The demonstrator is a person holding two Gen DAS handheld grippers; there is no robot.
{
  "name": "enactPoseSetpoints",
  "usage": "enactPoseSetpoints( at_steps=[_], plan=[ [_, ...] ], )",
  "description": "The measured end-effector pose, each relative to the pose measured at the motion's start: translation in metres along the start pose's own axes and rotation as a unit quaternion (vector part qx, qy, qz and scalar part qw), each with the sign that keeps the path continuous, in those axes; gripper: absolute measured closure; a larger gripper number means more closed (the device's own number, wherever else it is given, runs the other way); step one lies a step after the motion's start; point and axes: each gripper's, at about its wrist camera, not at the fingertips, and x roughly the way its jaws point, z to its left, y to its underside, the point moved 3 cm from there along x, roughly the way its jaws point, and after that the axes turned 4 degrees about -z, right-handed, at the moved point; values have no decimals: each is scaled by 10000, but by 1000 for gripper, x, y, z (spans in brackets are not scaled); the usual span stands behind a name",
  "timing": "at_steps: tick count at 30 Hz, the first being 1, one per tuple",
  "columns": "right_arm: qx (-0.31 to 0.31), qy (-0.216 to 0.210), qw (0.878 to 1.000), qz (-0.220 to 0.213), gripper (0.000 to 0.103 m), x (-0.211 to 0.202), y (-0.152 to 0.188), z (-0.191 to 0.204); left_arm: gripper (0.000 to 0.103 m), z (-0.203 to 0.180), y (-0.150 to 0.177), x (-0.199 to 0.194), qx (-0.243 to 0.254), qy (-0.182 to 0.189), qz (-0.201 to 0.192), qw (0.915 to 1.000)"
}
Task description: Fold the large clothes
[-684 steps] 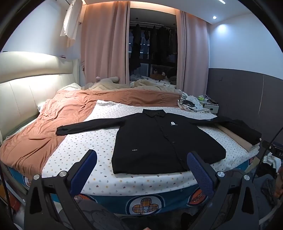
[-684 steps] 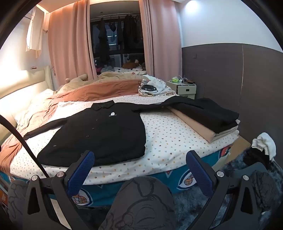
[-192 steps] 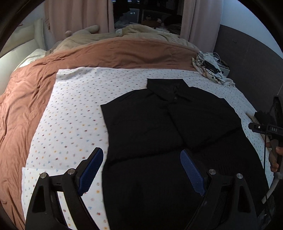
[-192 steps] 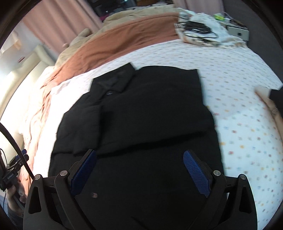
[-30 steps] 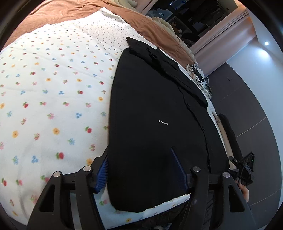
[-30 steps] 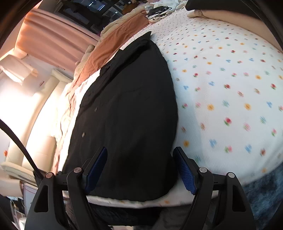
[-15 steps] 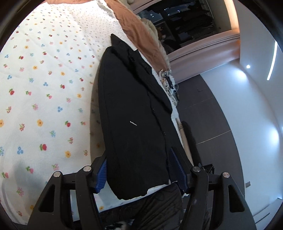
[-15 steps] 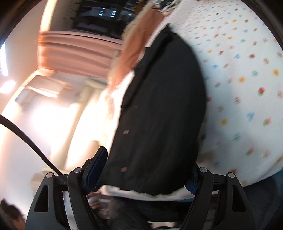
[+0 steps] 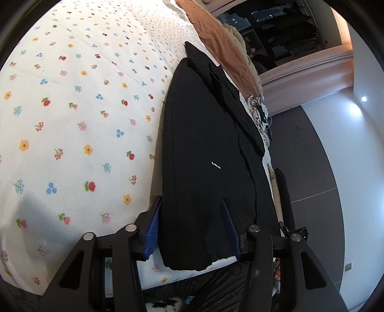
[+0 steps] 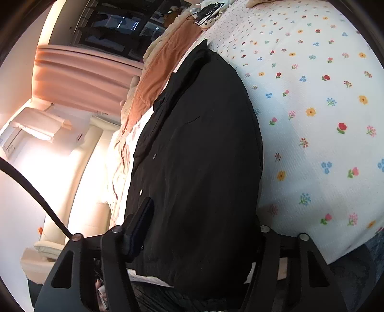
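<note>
A black jacket lies on the flowered white sheet, its sleeves folded in and its hem at the bed's near edge. My left gripper straddles the hem's left corner; its blue pads sit on either side of the cloth with a gap between them. In the right wrist view the jacket fills the middle. My right gripper straddles the hem's right corner; one finger shows on top of the cloth, the other is hidden behind it.
A rust-orange blanket lies beyond the collar. A stack of folded clothes sits at the bed's right side. Cables and a white cloth lie at the far corner. The cream headboard and pink curtains are behind.
Both grippers have tilted and pushed further onto the hem corners. Their fingers have narrowed around the cloth compared with a second ago.
</note>
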Motion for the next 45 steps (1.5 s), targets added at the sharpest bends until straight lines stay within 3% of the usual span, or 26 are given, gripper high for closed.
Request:
enactPoseSetpoints(
  at_steps=[7, 9, 13, 18, 23, 33, 45],
  plan=[
    [24, -337, 9992, 219, 48, 9, 12, 8, 54, -3, -2, 17, -37, 49, 55, 10000],
    [106, -325, 9993, 174, 62, 17, 7, 4, 54, -6, 1, 17, -25, 60, 73, 10000],
    [554, -414, 9975, -111, 77, 12, -4, -13, 55, -7, 7, 13, -78, 92, 83, 9999],
    [464, -461, 9972, -369, 95, 9, -3, -5, 79, -1, 13, 9, -175, -49, -57, 9998],
    [216, -504, 9967, -599, 98, 6, -6, 15, 88, -3, 8, -6, -227, 120, -405, 9988],
    [-84, -726, 9937, -855, 99, -2, 1, 47, 90, -41, -8, -48, 108, 286, -711, 9970],
    [-627, -1185, 9850, -1084, 99, -43, 3, 114, 90, -99, -24, -148, 362, 753, -1299, 9880]
  ],
)
